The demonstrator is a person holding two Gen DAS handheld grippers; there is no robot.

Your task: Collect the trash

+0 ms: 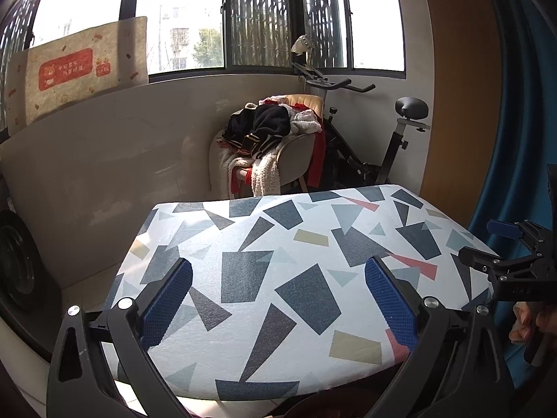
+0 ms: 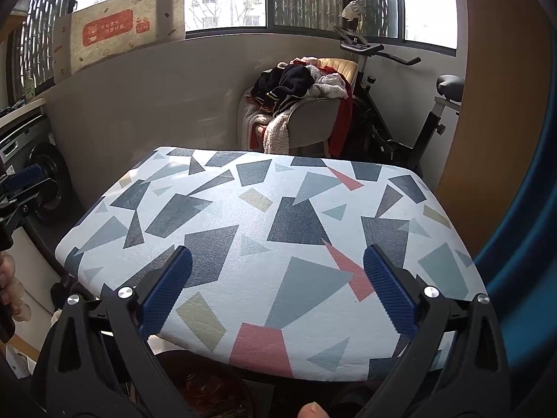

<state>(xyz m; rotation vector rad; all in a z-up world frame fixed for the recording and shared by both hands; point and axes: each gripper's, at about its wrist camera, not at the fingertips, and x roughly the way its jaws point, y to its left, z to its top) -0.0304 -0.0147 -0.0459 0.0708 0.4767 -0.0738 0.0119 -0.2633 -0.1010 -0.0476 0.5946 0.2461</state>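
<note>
Grippers: both spread wide over the patterned board, nothing between the blue pads on either one.
Left gripper [image 1: 278, 299]: fingers far apart, hovering above the near half of the ironing board [image 1: 296, 271]; pads clear of the cloth as far as I can tell.
Right gripper [image 2: 278, 292]: same picture, wide open and holding nothing, poised over the board's near edge.
Trash: none showing on the board top in either view; cannot tell where it lies.
Left view only: the right gripper comes in at the far right edge [image 1: 501, 254], fingers parted, with the person's right hand [image 1: 529, 324] gripping below it.
Right view only: the left gripper peeks in at the left edge, beside a washing machine [image 2: 45, 174]; a dark round container [image 2: 209, 383] sits under the board's near edge, contents unclear.
Background: a chair [image 2: 313, 118] heaped with clothes [image 2: 292, 87] stands behind the board, an exercise bike [image 2: 400, 111] just beside it, a printed mat [image 2: 118, 31] propped at the window.
</note>
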